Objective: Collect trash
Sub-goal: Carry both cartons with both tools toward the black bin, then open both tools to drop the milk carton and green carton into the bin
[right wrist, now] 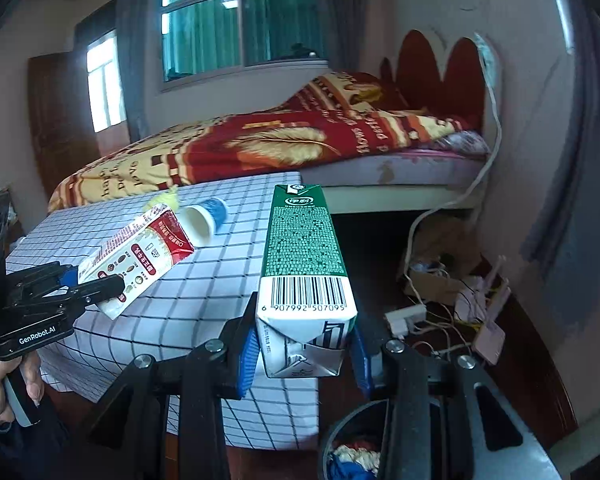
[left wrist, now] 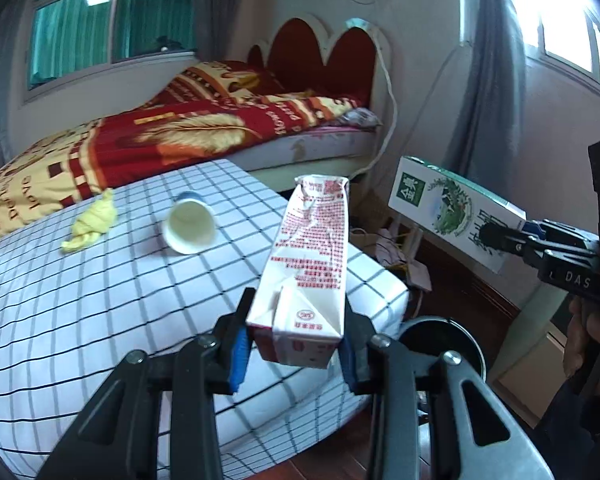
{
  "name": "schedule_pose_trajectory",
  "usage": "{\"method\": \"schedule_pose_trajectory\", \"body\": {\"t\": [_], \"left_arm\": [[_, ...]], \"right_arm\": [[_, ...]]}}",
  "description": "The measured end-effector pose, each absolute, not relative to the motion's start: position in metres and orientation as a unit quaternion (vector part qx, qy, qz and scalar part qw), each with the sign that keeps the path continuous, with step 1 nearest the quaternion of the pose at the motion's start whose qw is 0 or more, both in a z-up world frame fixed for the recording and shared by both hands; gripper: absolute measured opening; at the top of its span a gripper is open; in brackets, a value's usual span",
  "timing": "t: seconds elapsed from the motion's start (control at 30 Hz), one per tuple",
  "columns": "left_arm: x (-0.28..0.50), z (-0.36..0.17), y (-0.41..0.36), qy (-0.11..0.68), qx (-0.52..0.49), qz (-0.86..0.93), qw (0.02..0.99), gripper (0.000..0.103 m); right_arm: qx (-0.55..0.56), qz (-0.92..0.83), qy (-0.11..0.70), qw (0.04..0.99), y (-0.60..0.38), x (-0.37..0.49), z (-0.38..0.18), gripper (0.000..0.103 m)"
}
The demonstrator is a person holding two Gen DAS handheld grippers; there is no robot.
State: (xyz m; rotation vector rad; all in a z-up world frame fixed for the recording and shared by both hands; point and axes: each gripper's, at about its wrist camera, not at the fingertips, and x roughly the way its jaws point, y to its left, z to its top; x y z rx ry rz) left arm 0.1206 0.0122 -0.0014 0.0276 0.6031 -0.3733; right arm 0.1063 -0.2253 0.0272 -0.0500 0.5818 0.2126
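Note:
My left gripper (left wrist: 296, 350) is shut on a red and white milk carton (left wrist: 308, 264), held by its base above the right end of the checked table (left wrist: 80, 312); the same carton (right wrist: 140, 256) shows in the right wrist view. My right gripper (right wrist: 304, 354) is shut on a green and white carton (right wrist: 306, 264), off the table's right edge; the left wrist view has that carton (left wrist: 448, 212) at the right. A paper cup (left wrist: 189, 226) lies on its side on the cloth beside a crumpled yellow wrapper (left wrist: 92, 222). A dark round bin (right wrist: 352, 452) with rubbish inside sits on the floor just under the right gripper.
A bed (left wrist: 180, 132) with a red and yellow cover stands behind the table. Cables, a power strip (right wrist: 406, 316) and cardboard clutter lie on the floor at the right by the wall. A hand (right wrist: 4, 384) grips the left tool's handle.

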Motion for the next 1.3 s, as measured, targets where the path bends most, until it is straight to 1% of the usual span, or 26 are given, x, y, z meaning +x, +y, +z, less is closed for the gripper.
{"method": "schedule_pose_trajectory", "body": {"t": [0.47, 0.87, 1.3], "left_arm": [[0.110, -0.016, -0.070, 0.316, 0.039, -0.262, 0.911, 0.037], [0.102, -0.050, -0.131, 0.356, 0.068, -0.314, 0.877, 0.037], [0.104, -0.116, -0.183, 0.441, 0.097, -0.318, 0.833, 0.037]], "right_arm": [[-0.014, 0.032, 0.311, 0.950, -0.300, 0.071, 0.006, 0.041], [-0.010, -0.003, 0.346, 0.938, -0.346, 0.043, -0.023, 0.041], [-0.001, 0.005, 0.430, 0.903, -0.378, 0.037, -0.101, 0.041]]}}
